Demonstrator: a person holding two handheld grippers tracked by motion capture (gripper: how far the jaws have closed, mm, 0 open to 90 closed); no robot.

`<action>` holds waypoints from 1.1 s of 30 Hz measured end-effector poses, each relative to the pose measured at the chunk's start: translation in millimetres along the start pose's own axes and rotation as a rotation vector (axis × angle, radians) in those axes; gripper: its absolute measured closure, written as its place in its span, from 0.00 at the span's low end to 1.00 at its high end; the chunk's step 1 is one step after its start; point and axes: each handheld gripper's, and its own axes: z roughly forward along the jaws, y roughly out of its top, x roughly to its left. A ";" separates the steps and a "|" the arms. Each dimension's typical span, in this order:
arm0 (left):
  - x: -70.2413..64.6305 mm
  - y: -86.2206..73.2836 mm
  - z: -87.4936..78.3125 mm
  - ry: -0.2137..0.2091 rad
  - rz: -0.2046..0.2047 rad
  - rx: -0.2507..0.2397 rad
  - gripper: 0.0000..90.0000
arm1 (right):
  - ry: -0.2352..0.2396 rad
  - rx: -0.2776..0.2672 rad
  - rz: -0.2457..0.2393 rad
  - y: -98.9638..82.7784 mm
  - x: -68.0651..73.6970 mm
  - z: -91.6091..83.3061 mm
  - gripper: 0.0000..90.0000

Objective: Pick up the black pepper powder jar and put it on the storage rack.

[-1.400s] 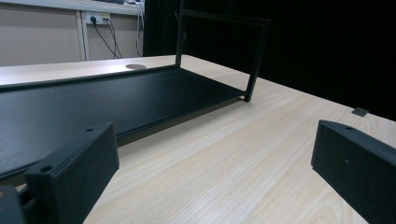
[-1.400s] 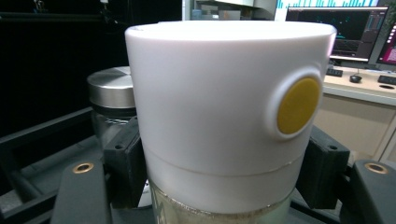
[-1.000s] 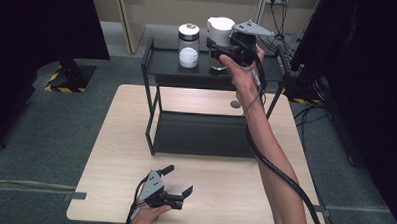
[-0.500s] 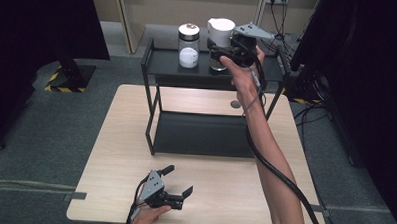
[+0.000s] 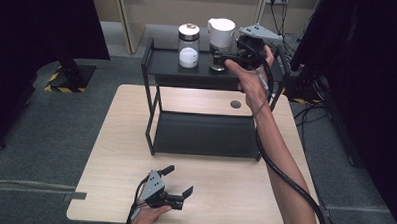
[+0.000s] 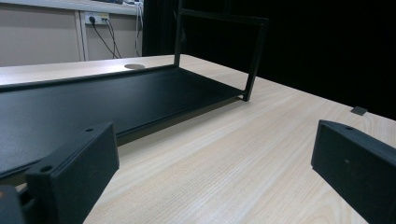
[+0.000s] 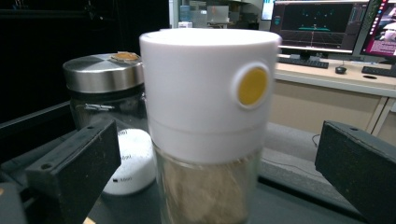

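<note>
Right gripper view showed the white-lidded glass jar point(image 7: 208, 126) upright on the black rack's top shelf point(image 5: 168, 66), directly between the right gripper's point(image 7: 215, 177) spread, empty jaws, beside a steel-lidded jar point(image 7: 105, 93), the left gripper point(image 5: 176, 189) far off, also released.

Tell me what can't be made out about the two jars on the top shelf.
- White-lidded jar: base cut off by the right gripper view's bottom edge; contents blurred.
- Steel-lidded jar: partly hidden behind the white-lidded jar; label on the white thing inside too small.
- High view: right hand-held gripper hides the white-lidded jar's glass.
</note>
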 end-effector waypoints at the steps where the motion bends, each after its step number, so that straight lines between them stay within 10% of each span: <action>1: -0.2 -0.2 0.0 0.001 0.001 -0.001 0.00 | 0.007 -0.003 -0.002 -1.3 -2.1 -2.3 0.00; 33: 0.1 -0.4 -0.3 0.004 -0.008 -0.003 0.00 | 0.140 -0.078 -0.065 -75.8 -2.7 -74.9 0.00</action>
